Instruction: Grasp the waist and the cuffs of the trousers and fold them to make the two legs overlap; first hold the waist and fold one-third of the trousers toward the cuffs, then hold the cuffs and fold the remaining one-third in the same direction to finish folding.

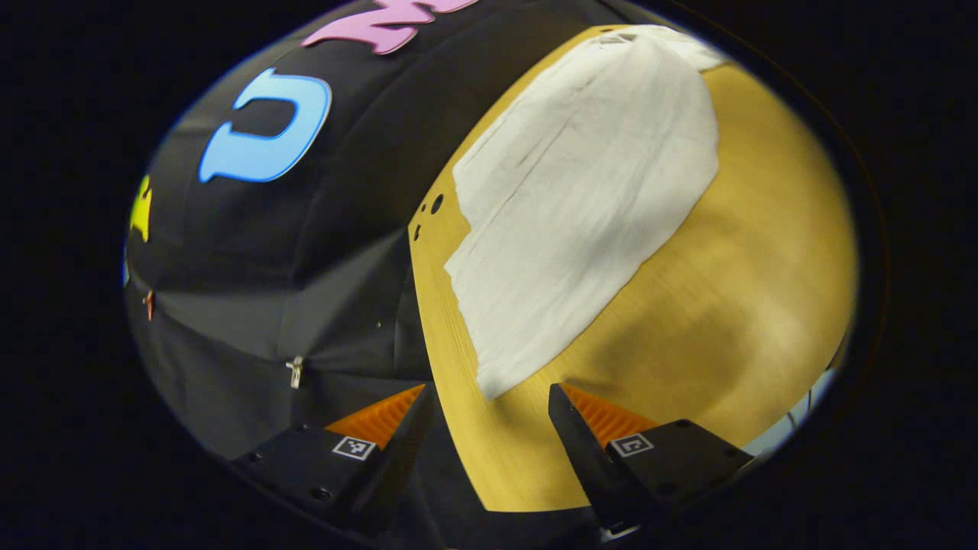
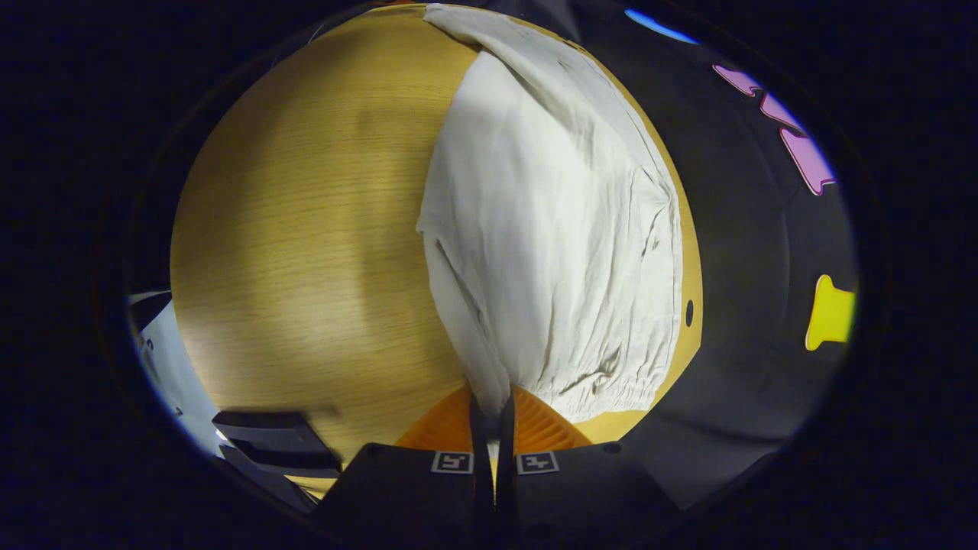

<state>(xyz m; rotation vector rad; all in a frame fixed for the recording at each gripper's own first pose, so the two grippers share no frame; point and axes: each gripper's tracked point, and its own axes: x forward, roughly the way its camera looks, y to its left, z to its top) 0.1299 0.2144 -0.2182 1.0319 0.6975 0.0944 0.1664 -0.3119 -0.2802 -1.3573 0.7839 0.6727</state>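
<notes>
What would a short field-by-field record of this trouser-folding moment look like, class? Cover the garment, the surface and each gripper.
garment: white trousers, lying along the table's far edge
surface: wooden table
left gripper: open, above the table, apart from the cloth
right gripper: shut on a pinch of the trousers' near edge
gathered hem: just right of the right gripper
wall: black booth cloth

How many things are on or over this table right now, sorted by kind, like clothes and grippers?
Trousers: 1, white, lying on the wooden table
Grippers: 2, the left gripper open above the table edge, the right gripper shut on the trousers' near corner
Total: 3
</notes>
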